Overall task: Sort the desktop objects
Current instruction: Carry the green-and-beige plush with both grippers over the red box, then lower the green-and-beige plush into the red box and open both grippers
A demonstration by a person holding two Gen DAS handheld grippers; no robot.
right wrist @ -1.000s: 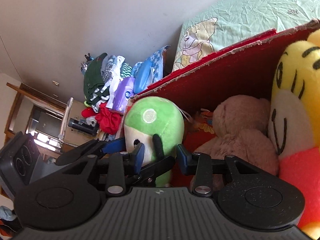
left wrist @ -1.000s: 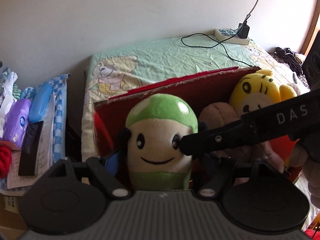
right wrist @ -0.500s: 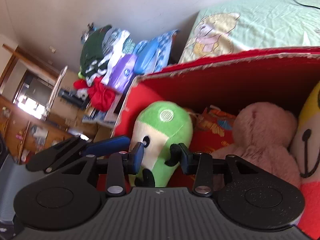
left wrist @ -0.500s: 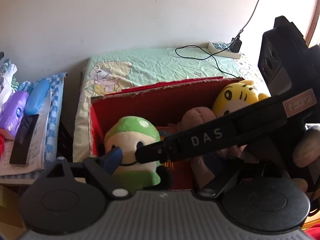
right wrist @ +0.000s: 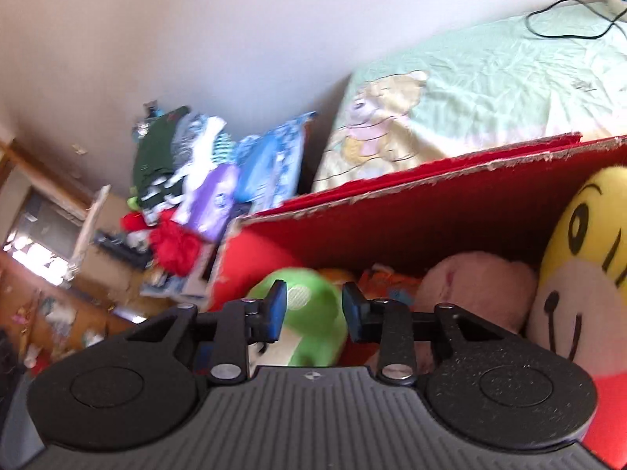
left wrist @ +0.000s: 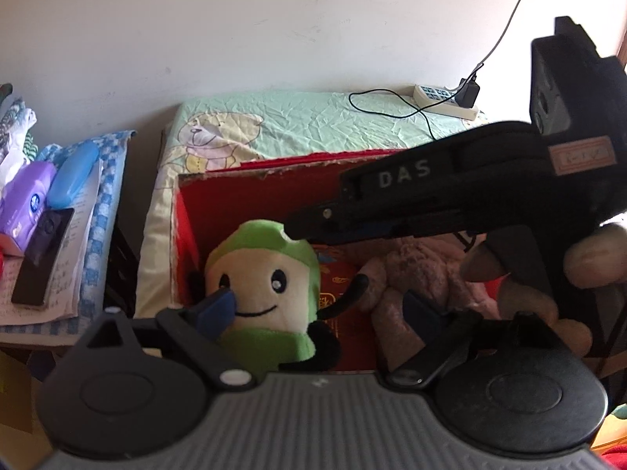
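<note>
A green-capped plush toy [left wrist: 266, 274] stands upright at the left end of the red cardboard box [left wrist: 274, 166]. My left gripper [left wrist: 319, 309] is open and hangs in front of it, its left finger overlapping the toy's cheek without holding it. A pink bear plush [left wrist: 411, 270] lies to the right. My right gripper [left wrist: 309, 227] reaches in from the right, its tip at the toy's head. In the right wrist view the right gripper [right wrist: 315, 309] is open with nothing between its pads, above the green plush [right wrist: 317, 344], the pink bear [right wrist: 478, 286] and a yellow plush [right wrist: 588, 235].
A low side table at the left carries a purple pack [left wrist: 27, 196], a blue case [left wrist: 72, 174], a black phone [left wrist: 41, 254] and papers. Behind the box lies a bed [left wrist: 313, 125] with a power strip [left wrist: 443, 100] and cable. A hand [left wrist: 595, 258] holds the right gripper.
The green plush has gone from between the left fingers down into the box's left end. Both grippers have drawn back and up from it.
</note>
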